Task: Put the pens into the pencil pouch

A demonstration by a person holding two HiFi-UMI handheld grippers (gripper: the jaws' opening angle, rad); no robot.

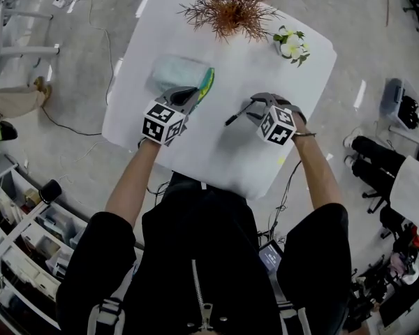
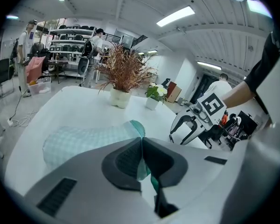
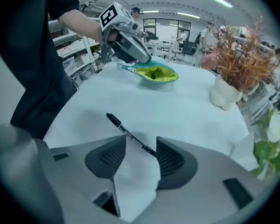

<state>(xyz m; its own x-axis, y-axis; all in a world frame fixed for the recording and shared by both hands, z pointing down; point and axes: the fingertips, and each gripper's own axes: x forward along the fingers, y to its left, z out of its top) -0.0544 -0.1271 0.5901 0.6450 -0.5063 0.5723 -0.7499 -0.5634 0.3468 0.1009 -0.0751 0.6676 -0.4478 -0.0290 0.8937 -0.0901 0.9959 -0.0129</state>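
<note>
We've got left tongs (image 2: 141, 146) pinched on the pencil pouch (image 2: 79, 141) rim to hold its mouth open; right tongs (image 3: 141, 147) spread wide, straddling the black pen (image 3: 128, 133), no grip yet.

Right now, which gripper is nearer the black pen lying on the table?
Right. The right gripper has its open jaws straddling one end of the pen, not pressing on it. The left gripper is off to the pen's side, shut on the pencil pouch edge.
</note>
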